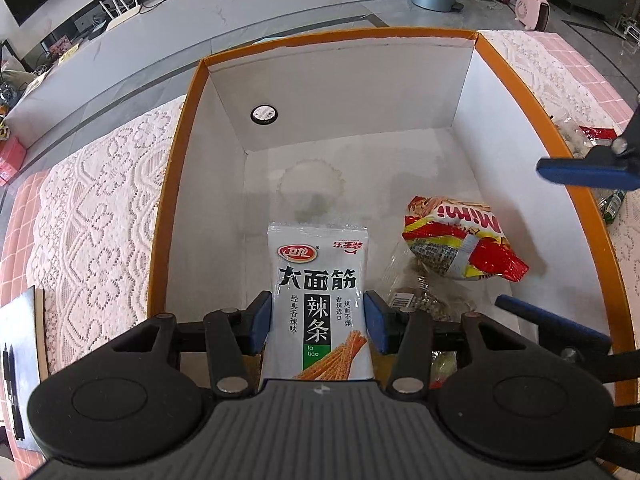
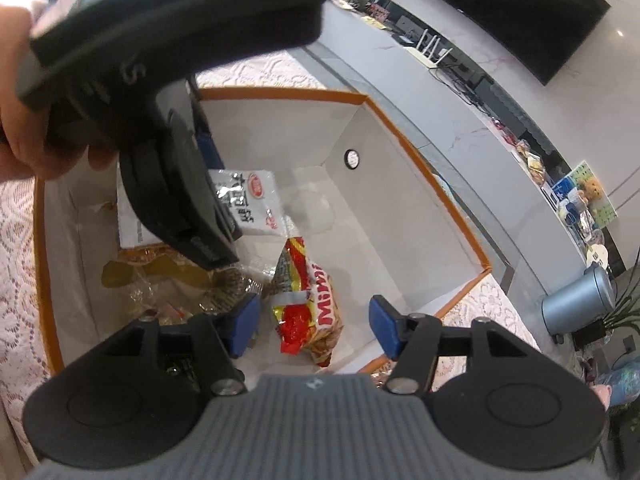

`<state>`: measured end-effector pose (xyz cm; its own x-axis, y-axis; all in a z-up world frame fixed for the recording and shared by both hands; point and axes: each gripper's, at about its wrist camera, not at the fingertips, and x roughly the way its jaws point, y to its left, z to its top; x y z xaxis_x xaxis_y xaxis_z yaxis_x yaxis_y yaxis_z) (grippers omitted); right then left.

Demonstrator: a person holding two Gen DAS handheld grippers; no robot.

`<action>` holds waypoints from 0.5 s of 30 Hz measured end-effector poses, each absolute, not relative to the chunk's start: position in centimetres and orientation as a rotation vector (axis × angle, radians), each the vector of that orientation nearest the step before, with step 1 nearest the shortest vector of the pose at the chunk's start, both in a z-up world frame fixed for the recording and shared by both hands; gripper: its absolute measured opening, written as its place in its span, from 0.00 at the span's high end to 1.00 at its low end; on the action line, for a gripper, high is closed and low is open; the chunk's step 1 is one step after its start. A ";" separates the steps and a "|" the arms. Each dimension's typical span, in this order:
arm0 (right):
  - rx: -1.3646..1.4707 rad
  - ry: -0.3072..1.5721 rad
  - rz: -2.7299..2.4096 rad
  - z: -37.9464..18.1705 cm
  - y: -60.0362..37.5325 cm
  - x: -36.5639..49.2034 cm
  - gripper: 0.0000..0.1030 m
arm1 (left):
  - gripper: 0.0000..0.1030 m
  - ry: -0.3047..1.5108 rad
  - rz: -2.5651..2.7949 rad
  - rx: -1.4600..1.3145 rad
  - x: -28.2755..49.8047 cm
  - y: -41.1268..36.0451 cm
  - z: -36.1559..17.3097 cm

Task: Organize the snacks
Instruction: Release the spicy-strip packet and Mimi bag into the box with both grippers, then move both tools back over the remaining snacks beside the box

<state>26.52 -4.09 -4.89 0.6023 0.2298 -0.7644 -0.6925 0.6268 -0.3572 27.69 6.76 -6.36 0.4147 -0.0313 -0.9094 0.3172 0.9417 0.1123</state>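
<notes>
Clamped between the blue pads of the left tongs (image 1: 318, 322) was the white latiao packet (image 1: 318, 304), upright, its long axis running straight out along the fingers and pointing down into the box (image 1: 520, 80). Both pads pressed its side edges, so the left tongs were closed on it at about the packet's width. It hung over the near end of the box floor, closer to the left wall than the right, and whether its far edge touched the floor I couldn't tell.

Just right of it, on the floor, lay the red-and-yellow Mimi bag (image 2: 306, 304), tilted, its long axis running away from the right tongs (image 2: 314, 326). Those tongs stood parted, with the bag showing in the gap between them but neither pad touching it. So the right hand held nothing, and by my reading it had let the bag go.

Beside the Mimi bag, towards the near wall, sat a clear wrapped snack pile (image 2: 176, 280), right under the left tongs in the right wrist view.

What the next move turned on, I reckoned, was this: bare white floor lay ahead of the packet, towards the far wall with its round hole (image 1: 264, 114), while the snacks crowded its right. Setting it down forward and left looked clean; drifting right risked landing on the Mimi bag. Outside the box, lace cloth (image 1: 100, 208) covered the desk.
</notes>
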 end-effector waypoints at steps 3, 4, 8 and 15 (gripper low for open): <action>-0.660 0.729 0.576 -4.2 -4.7 26.3 0.41 | 0.42 1.130 -0.223 0.287 27.7 6.8 -6.5; -0.646 0.726 0.572 -4.0 -4.9 26.1 0.40 | 0.41 1.133 -0.226 0.286 27.7 6.8 -6.5; -0.612 0.716 0.549 -3.2 -5.7 25.8 0.39 | 0.37 1.119 -0.228 0.291 27.3 6.8 -6.3; -0.573 0.711 0.531 -1.9 -6.5 25.3 0.36 | 0.34 1.084 -0.225 0.309 26.3 6.4 -4.8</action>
<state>25.26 -6.51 -1.90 0.6416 0.2525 -0.7243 -0.6230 0.7224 -0.3000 26.31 6.44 -4.80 0.4516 -0.0285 -0.8918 0.3285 0.9346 0.1365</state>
